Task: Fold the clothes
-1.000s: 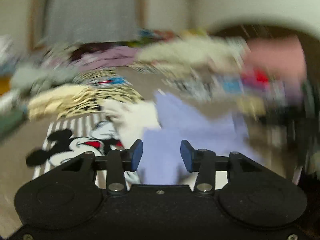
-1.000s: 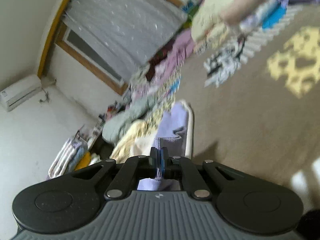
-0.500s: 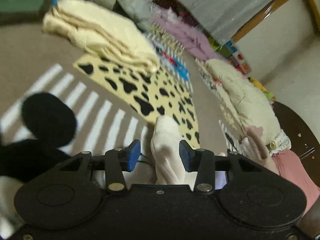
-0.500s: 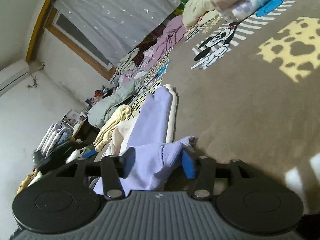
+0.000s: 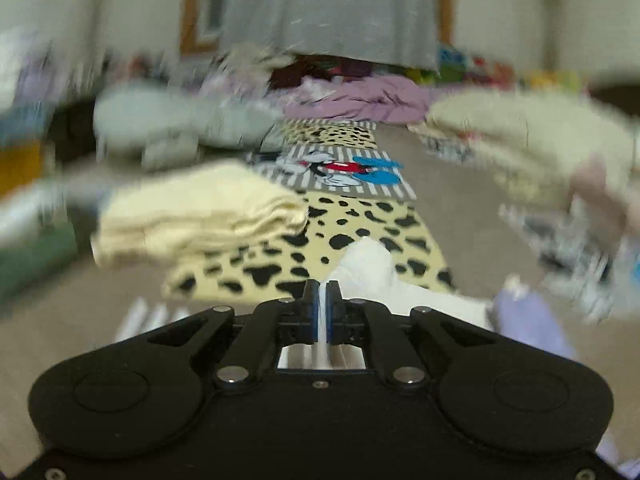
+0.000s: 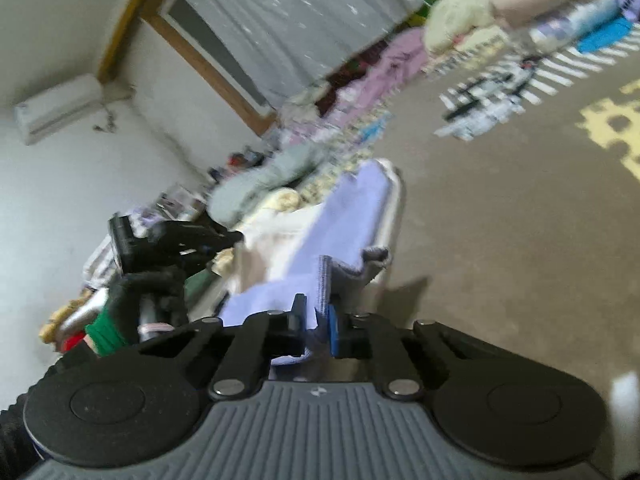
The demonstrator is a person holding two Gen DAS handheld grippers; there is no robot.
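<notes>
A garment with a white part (image 5: 372,276) and a lavender part (image 5: 528,324) lies on the brown carpet. My left gripper (image 5: 319,308) is shut on the white fabric, which runs between its blue pads. In the right wrist view the lavender garment (image 6: 344,220) stretches away over a white layer. My right gripper (image 6: 316,324) is shut on a fold of the lavender fabric. The left gripper (image 6: 176,240) shows at the left of the garment, held by a black-gloved hand.
A folded cream stack (image 5: 192,216) lies on a yellow black-spotted cloth (image 5: 360,236). A Mickey print (image 5: 340,172) lies behind. Piles of clothes (image 5: 520,136) line the sides and back wall under a grey curtain (image 5: 328,12). Brown carpet (image 6: 500,240) extends right.
My left gripper has closed on the white fabric. My right gripper, open half a second ago around the lavender fabric, has closed on it. Both views are blurred by motion.
</notes>
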